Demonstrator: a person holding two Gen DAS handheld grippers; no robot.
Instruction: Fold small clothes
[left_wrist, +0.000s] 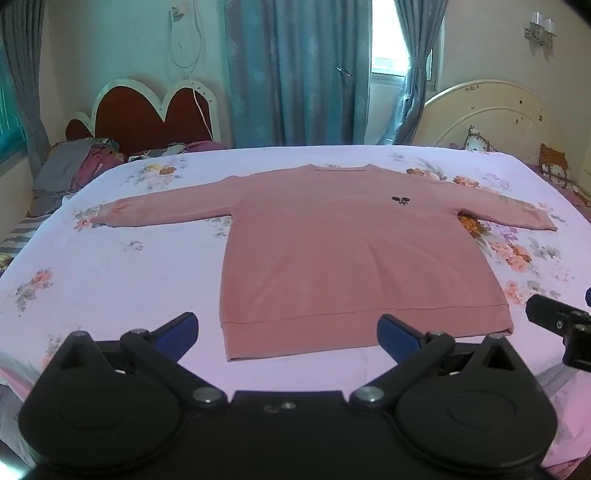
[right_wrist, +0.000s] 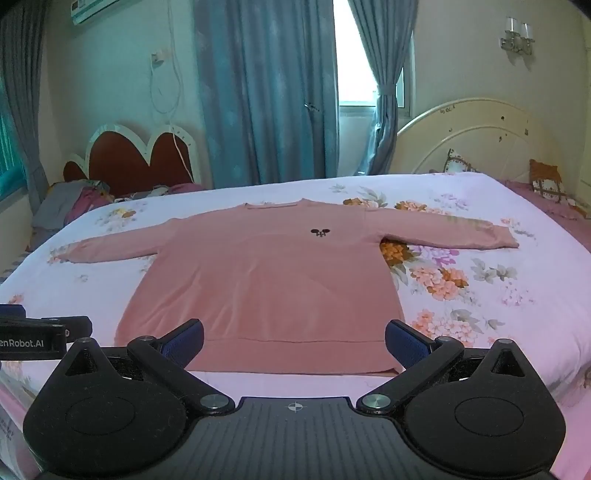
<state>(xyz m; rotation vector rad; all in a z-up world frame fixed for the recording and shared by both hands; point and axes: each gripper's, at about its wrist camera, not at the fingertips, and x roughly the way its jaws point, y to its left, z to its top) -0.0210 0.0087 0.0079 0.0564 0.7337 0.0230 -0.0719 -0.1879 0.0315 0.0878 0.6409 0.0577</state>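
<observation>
Now your left tongs (left_wrist: 287, 334) and right tongs (right_wrist: 294, 341) are both released, above the soft pink sweater (left_wrist: 354, 254) spread flat on the floral bed (left_wrist: 110, 273).

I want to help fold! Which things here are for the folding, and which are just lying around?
For the job: pink sweater, left gripper, right gripper, both open.

Just lying about: clothes pile, patterned pillows, curtains.
</observation>
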